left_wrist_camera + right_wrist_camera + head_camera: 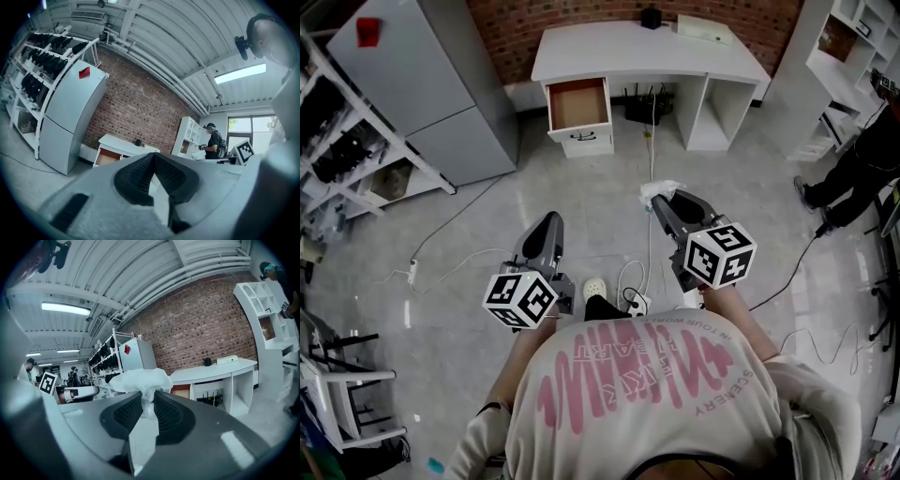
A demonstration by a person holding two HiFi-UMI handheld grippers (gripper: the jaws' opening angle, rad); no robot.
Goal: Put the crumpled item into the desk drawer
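A white crumpled item sticks out of my right gripper, which is shut on it; in the right gripper view the crumpled item bulges above the pads and a strip of it hangs between them. My left gripper is held beside it to the left, its jaws meeting at the tips with nothing in them. Ahead, across the floor, stands the white desk against the brick wall. Its top left drawer is pulled open and shows a bare brown bottom. Both grippers point toward the desk.
A grey cabinet stands left of the desk, with shelving racks further left. White shelves and a standing person are at the right. Cables and a power strip lie on the floor near my feet.
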